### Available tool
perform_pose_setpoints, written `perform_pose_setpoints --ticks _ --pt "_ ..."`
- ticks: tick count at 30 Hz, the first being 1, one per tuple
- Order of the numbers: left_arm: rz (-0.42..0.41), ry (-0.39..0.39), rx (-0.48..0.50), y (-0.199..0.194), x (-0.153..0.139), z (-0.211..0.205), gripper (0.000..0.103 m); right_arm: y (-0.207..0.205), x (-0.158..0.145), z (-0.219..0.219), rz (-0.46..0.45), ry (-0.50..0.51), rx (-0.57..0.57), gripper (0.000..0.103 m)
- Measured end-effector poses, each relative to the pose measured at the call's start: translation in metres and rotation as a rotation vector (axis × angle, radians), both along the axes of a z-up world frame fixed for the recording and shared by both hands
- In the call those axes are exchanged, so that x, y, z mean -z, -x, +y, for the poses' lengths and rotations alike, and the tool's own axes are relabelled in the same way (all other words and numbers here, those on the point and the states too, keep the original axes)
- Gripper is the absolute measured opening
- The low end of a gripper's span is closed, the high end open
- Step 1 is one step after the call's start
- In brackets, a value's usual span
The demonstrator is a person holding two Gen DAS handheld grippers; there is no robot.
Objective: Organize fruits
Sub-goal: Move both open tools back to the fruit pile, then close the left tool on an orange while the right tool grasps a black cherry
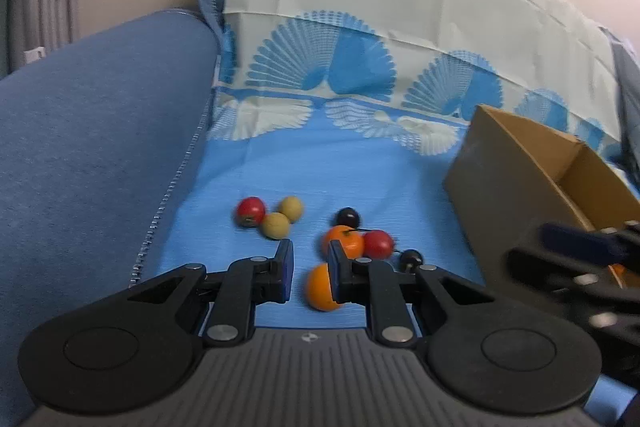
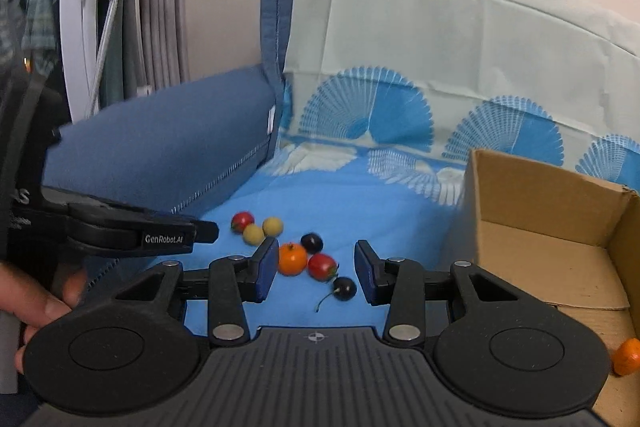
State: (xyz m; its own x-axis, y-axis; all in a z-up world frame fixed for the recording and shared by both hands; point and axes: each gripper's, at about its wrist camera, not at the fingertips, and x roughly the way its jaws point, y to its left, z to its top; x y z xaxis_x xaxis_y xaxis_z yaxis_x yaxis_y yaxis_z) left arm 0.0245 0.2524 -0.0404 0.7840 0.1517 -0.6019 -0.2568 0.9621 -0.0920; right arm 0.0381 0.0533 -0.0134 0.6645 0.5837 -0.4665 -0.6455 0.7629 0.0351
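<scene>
Small fruits lie loose on the blue cloth (image 1: 360, 179): a red one (image 1: 251, 211), two yellow-green balls (image 1: 291, 209), a tangerine (image 1: 343, 241), another red one (image 1: 377, 244), two dark cherries (image 1: 348, 217) and an orange ball (image 1: 320, 287). My left gripper (image 1: 311, 265) hangs just above them, jaws a narrow gap apart with only cloth between; the orange ball is partly behind its right finger. My right gripper (image 2: 316, 271) is open and empty, with the tangerine (image 2: 293, 259), a red fruit (image 2: 322, 266) and a cherry (image 2: 344, 288) showing between its fingers farther off. One orange fruit (image 2: 627, 357) lies in the cardboard box (image 2: 540, 211).
The open cardboard box (image 1: 520, 179) sits at the right on the cloth. A blue sofa armrest (image 1: 100, 147) rises on the left and a cloth-draped backrest (image 1: 380, 7) behind. A hand (image 2: 40, 307) holds the left gripper (image 2: 140, 231) at the left edge.
</scene>
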Motion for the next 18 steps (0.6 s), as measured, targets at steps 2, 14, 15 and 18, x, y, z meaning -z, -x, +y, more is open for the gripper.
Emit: perform_pose_setpoints --ticks 2,14,15,18 --pt "0.001 -0.01 0.017 -0.002 0.001 -0.004 0.02 -0.007 0.008 0.011 0.028 0.02 0.007 0.044" --pt "-0.001 0.113 -0.021 -0.01 0.014 0.017 0.027 -0.071 0.055 0.057 0.11 0.097 0.163 0.043" --pt "0.005 0.115 -0.014 -0.011 0.015 0.017 0.033 -0.08 0.061 0.058 0.135 0.097 0.177 0.043" --pt "0.02 0.13 -0.006 -0.016 0.02 0.018 0.038 -0.099 0.082 0.063 0.203 0.109 0.214 0.043"
